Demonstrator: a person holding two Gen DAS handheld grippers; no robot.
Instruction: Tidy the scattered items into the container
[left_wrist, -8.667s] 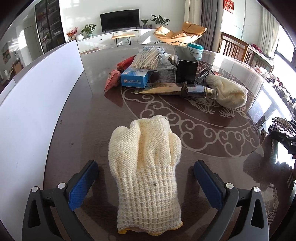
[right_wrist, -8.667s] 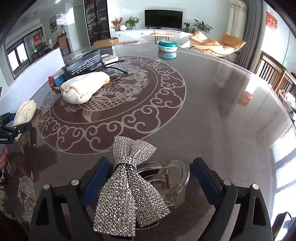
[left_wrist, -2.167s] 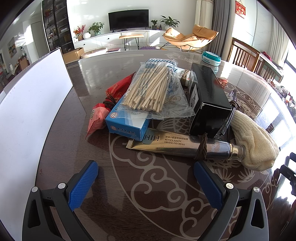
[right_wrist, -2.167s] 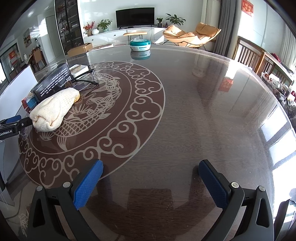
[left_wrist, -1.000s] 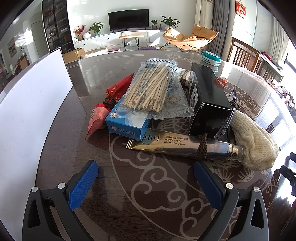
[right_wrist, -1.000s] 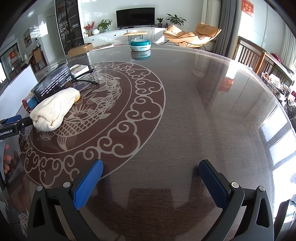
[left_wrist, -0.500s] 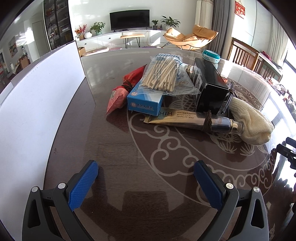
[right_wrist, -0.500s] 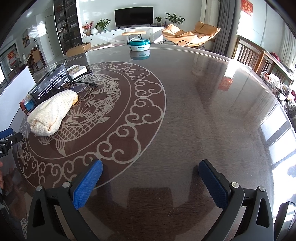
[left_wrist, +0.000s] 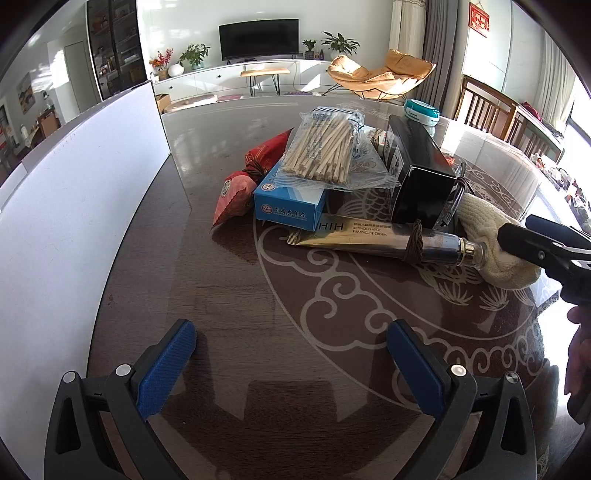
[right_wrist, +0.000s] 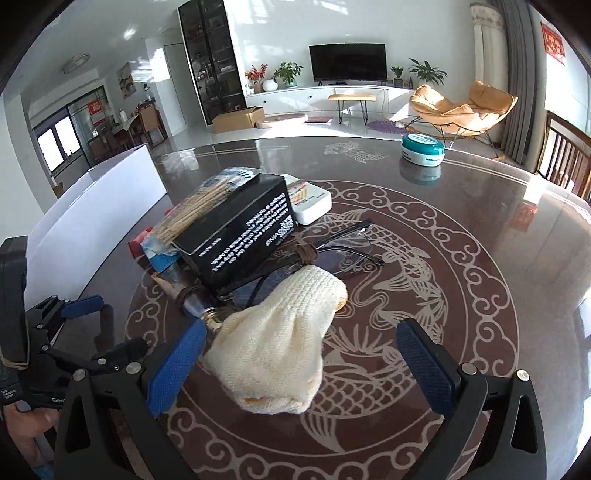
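L gripper (left_wrist: 291, 354): mine, spread wide, nothing in it, bare bench (left_wrist: 229, 288) ahead.
R gripper (right_wrist: 301, 349): spread, straddling the glove (right_wrist: 280, 354), not pinching.
Tube (left_wrist: 373, 238): reads "HIH… FIRMING EYE CREAM", beside blue box (left_wrist: 291, 201).
Room: white board (left_wrist: 74, 206) along bench's left edge.

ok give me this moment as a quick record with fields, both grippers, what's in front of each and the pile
left gripper: open, empty, over bare table
right gripper: open, fingers either side of the cream knitted glove, not closed on it
pile: blue cardboard box, clear bag of wooden sticks, black rectangular box, gold eye cream tube, red foil packets
glasses: black-framed eyeglasses beside the black box
surface: dark glossy table with pale fish pattern
white panel: upright, left of pile
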